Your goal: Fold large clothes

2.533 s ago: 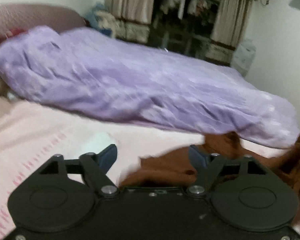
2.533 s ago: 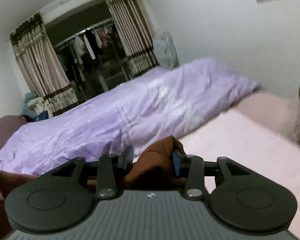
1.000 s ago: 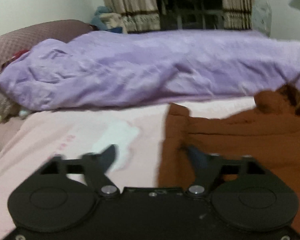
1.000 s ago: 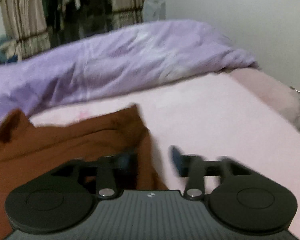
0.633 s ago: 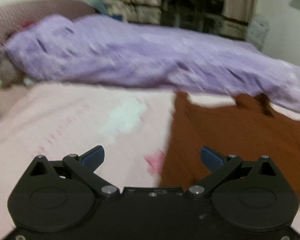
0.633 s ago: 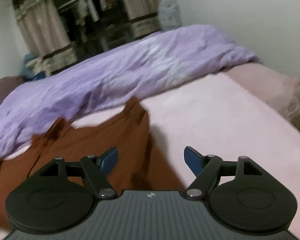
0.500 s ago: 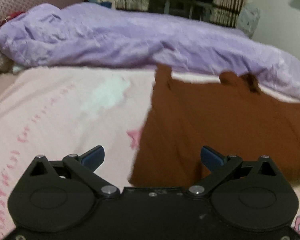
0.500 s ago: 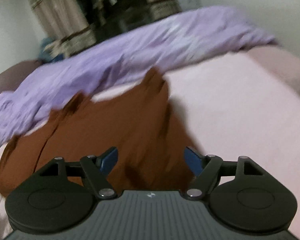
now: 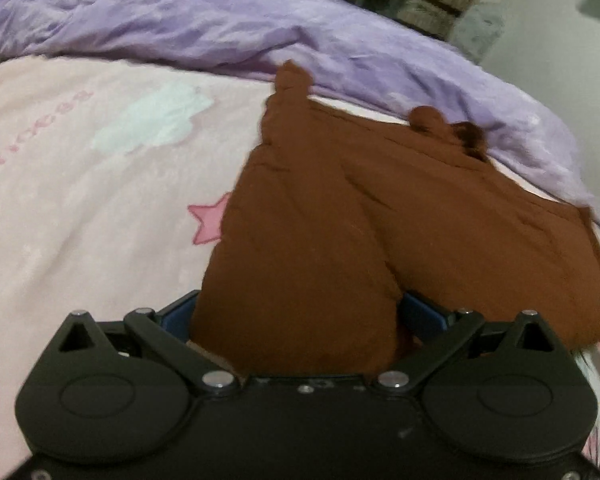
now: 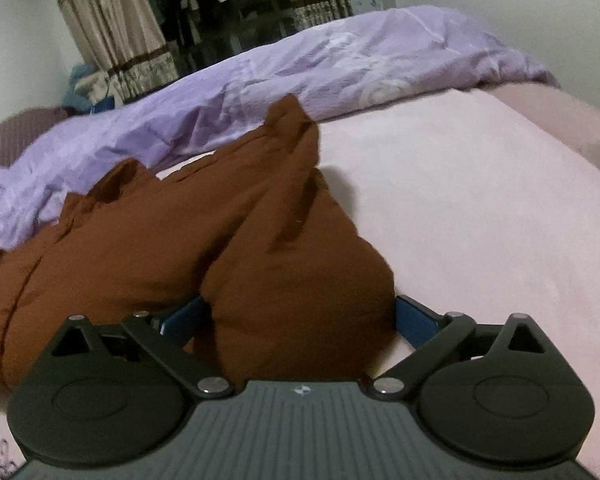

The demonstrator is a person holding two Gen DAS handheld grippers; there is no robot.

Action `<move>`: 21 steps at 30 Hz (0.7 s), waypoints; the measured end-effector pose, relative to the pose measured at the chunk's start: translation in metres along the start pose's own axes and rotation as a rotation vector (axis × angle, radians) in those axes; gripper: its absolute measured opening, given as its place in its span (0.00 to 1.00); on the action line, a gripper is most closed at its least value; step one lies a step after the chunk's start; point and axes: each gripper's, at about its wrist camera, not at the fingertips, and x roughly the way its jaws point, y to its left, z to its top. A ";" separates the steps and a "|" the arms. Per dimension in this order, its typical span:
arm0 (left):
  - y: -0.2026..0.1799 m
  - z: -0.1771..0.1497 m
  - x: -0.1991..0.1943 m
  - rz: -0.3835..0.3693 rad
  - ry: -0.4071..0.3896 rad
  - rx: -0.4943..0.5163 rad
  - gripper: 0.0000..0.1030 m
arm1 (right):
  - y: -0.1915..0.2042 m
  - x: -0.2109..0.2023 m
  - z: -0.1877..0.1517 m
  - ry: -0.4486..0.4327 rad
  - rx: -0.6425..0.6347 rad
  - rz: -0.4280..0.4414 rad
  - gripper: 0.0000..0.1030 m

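On the pink bedsheet (image 9: 80, 184) I have the brown garment (image 9: 340, 216) spread flat, its long axis running left to right, its far edge touching the purple duvet (image 9: 260, 32). My left gripper (image 9: 300, 316) stands wide, the garment's near left corner bulging between its blue pads, not pinched. My right gripper (image 10: 300, 312) is opening, released, the near right corner (image 10: 300, 280) lying loose between its fingers, a peak of cloth pointing away

Garment (image 9: 380, 216) on sheet (image 9: 80, 200), quilt (image 9: 260, 28) behind, curtains (image 10: 116, 36) beyond
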 end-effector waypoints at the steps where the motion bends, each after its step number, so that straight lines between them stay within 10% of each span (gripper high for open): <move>1: -0.003 -0.002 -0.006 -0.008 -0.012 0.035 1.00 | -0.010 -0.003 0.001 -0.013 0.043 -0.001 1.00; 9: -0.007 0.002 0.020 0.009 -0.001 0.055 1.00 | -0.002 0.009 -0.001 -0.012 0.017 -0.010 1.00; 10: -0.008 0.002 0.021 0.010 -0.010 0.043 0.94 | -0.001 0.010 -0.002 -0.024 0.018 0.012 0.71; 12: -0.013 0.003 0.018 0.007 -0.055 0.043 0.47 | -0.005 0.012 -0.001 -0.011 0.072 0.098 0.41; 14: -0.018 0.005 0.003 0.053 -0.133 0.053 0.21 | -0.010 0.009 0.000 0.000 0.164 0.144 0.37; 21: -0.031 0.023 -0.083 0.073 -0.305 0.083 0.15 | 0.027 -0.097 0.011 -0.195 0.159 0.188 0.28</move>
